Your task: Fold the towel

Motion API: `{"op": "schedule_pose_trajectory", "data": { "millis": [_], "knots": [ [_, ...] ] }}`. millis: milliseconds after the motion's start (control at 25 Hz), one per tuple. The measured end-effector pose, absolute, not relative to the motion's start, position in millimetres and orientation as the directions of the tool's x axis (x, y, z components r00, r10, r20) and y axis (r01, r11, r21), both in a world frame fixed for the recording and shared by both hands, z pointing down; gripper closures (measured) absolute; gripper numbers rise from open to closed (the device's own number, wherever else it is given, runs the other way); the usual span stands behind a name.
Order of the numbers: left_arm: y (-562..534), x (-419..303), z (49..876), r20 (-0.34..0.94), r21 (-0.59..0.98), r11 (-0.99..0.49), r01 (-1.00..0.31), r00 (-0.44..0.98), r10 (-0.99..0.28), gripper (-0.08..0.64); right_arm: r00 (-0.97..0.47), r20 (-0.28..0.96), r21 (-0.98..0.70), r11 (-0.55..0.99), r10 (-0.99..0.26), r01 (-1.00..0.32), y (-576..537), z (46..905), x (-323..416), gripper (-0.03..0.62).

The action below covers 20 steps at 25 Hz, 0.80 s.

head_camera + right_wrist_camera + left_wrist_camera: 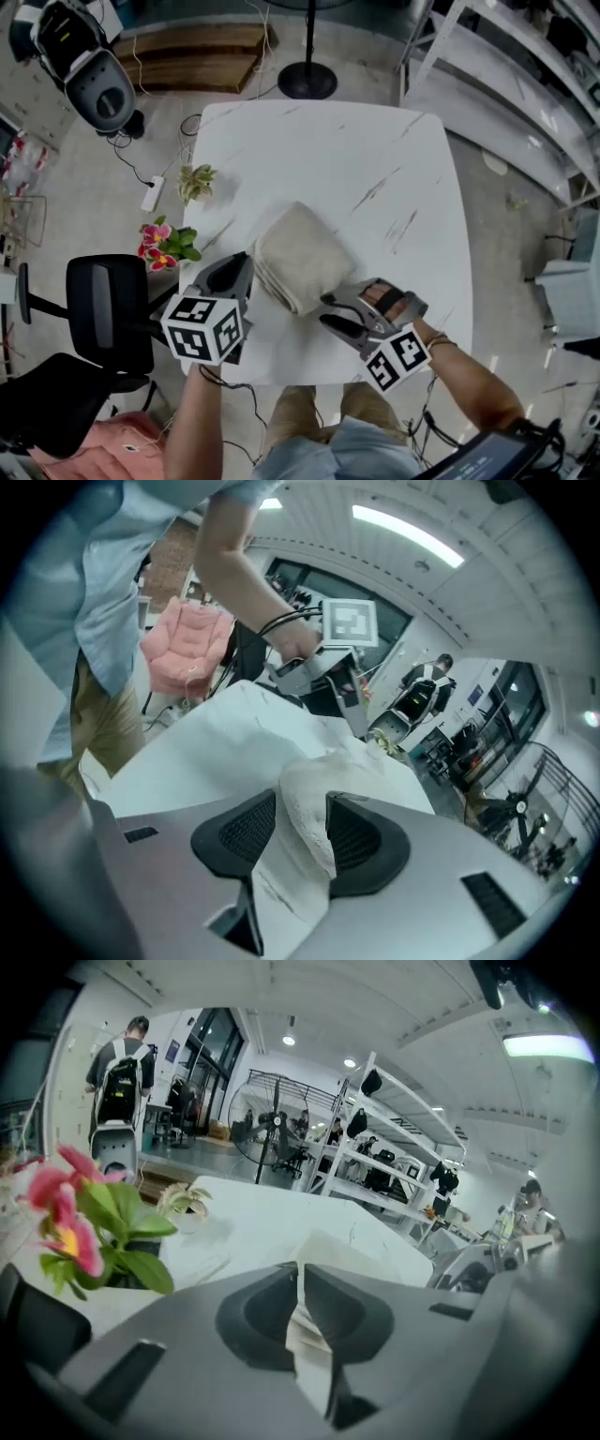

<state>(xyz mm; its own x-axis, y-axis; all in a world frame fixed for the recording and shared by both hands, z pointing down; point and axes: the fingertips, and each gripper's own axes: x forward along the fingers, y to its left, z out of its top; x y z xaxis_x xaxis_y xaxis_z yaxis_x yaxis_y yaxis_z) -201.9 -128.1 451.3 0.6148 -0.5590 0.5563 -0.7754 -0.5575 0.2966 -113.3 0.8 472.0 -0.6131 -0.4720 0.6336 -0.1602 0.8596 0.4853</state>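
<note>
A beige towel (300, 255) lies folded into a thick pad near the front of the white marbled table (356, 159). My left gripper (247, 266) is at the towel's left edge and is shut on a thin layer of cloth; in the left gripper view the towel (310, 1354) is pinched tight between the dark pads (258, 1316). My right gripper (326, 312) sits at the towel's near right corner. In the right gripper view a rounded fold of the towel (305, 822) lies between the pads (239, 832), which stand apart and do not squeeze it.
Pink flowers with green leaves (164, 244) and a small pale plant (195, 178) stand at the table's left edge. A black chair (108, 309) is close on the left, a fan base (307, 80) beyond the far edge, and white shelving (525, 84) to the right.
</note>
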Motion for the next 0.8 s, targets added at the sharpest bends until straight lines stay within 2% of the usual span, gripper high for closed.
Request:
{"op": "schedule_pose_trajectory", "data": {
  "millis": [280,400,640,720,800],
  "knots": [
    [-90.6,-204.7,319.3,0.337,0.193,-0.546,-0.815,0.578,-0.743,0.535,-0.65,0.465,0.376,0.799,-0.601,-0.47,-20.9,362.0,-90.4,0.411],
    [-78.1,-192.0,253.3,0.211,0.156,-0.534,-0.831,0.556,-0.804,0.534,-0.661,0.332,0.3,0.74,-0.673,-0.602,-36.3,297.7,-80.7,0.423],
    [-47.9,-166.5,176.2,0.056,0.06,-0.479,-0.876,0.482,-0.874,0.534,-0.65,0.08,0.243,0.647,-0.755,-0.722,-33.6,189.4,-67.4,0.45],
    [-40.2,-161.1,163.1,0.01,0.041,-0.456,-0.889,0.457,-0.89,0.535,-0.622,0.019,0.219,0.611,-0.783,-0.761,-30.5,173.5,-58.7,0.474],
    [-33.2,-157.5,156.2,-0.028,0.027,-0.428,-0.904,0.427,-0.904,0.535,-0.587,-0.025,0.177,0.575,-0.809,-0.799,-24.9,167.4,-48.7,0.539]
  ]
}}
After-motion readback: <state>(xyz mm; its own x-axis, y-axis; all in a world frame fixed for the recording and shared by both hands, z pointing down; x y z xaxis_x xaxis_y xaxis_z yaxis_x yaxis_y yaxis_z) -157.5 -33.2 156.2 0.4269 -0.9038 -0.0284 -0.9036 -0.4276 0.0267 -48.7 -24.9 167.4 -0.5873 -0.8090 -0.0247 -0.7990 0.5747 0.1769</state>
